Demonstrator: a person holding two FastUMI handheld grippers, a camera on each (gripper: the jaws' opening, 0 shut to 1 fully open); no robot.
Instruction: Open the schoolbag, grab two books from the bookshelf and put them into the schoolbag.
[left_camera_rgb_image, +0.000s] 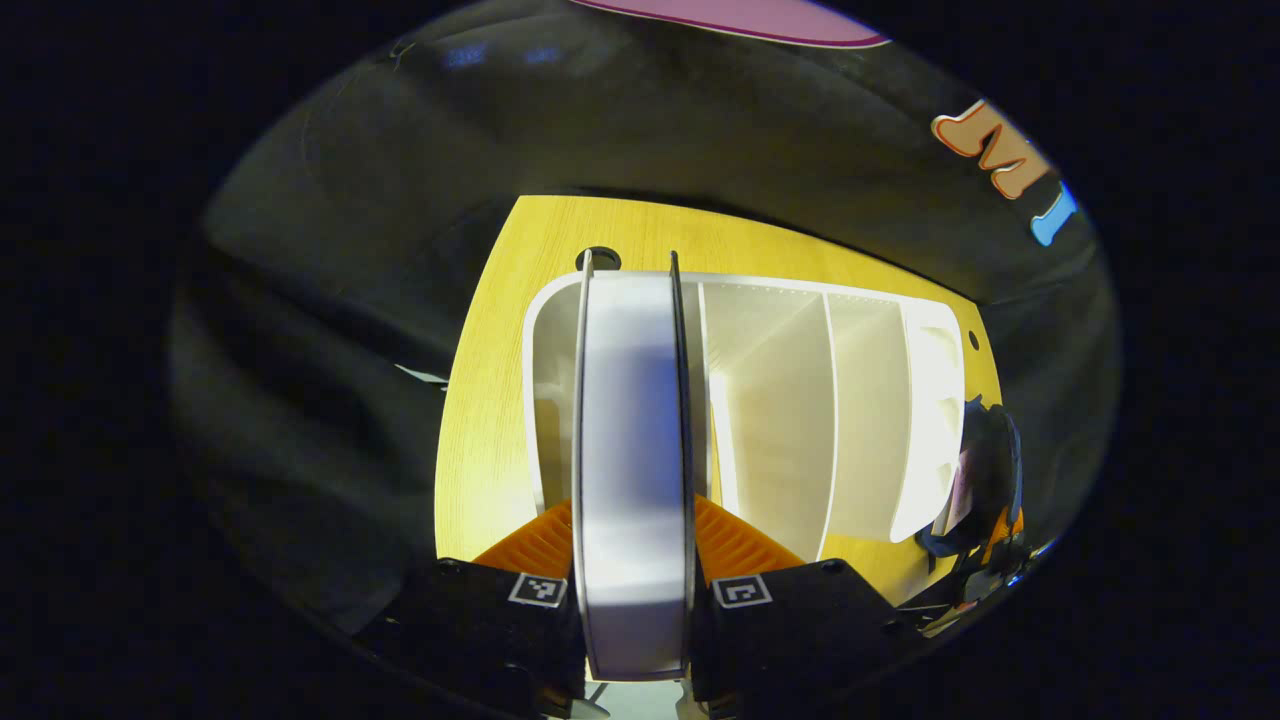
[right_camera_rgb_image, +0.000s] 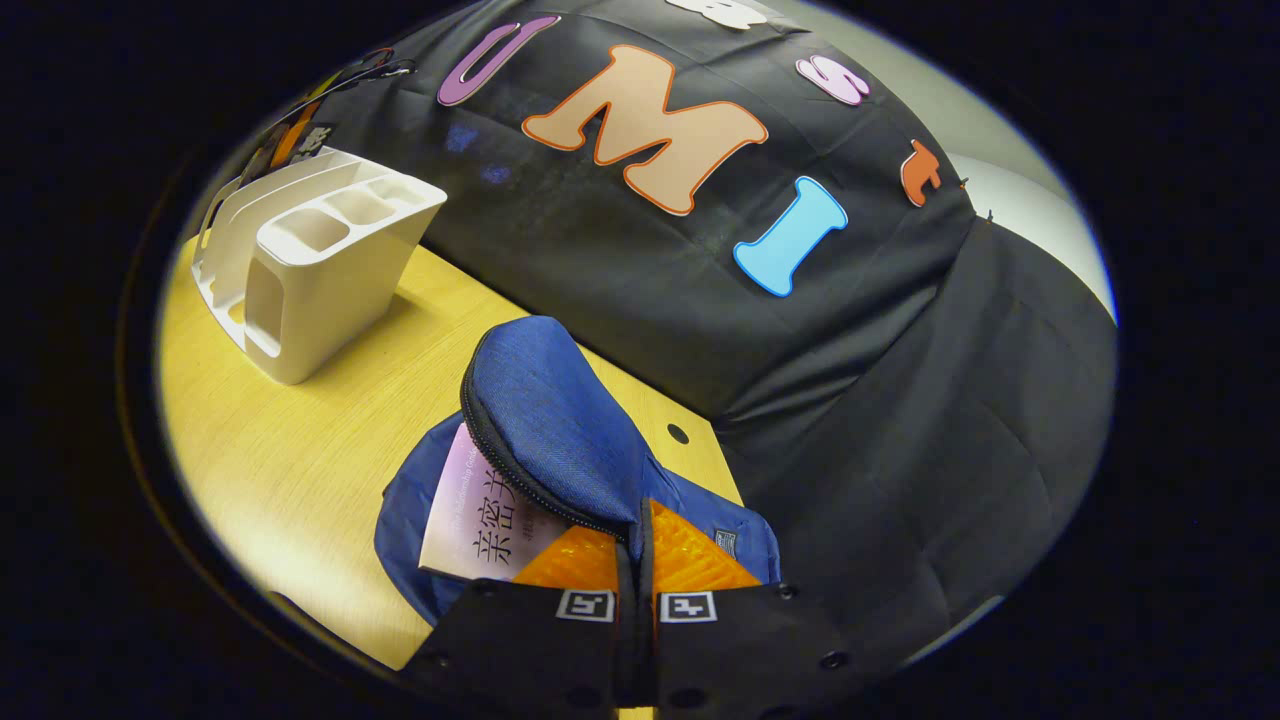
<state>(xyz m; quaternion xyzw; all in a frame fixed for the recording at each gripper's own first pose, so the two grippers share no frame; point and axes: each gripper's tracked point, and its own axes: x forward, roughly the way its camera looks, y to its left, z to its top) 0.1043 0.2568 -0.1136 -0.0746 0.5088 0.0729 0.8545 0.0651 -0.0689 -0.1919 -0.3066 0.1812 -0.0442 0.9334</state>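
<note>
In the left gripper view, the left gripper (left_camera_rgb_image: 632, 590) has its jaws pinching a thick book (left_camera_rgb_image: 632, 470) by both covers, page edges facing the camera, above the white bookshelf (left_camera_rgb_image: 850, 400) on the yellow worktop (left_camera_rgb_image: 490, 400). In the right gripper view, the right gripper (right_camera_rgb_image: 636, 600) has its jaws pressed on the raised flap (right_camera_rgb_image: 545, 420) of the blue schoolbag (right_camera_rgb_image: 400, 530), where another book (right_camera_rgb_image: 480, 520) pokes out of the opening.
</note>
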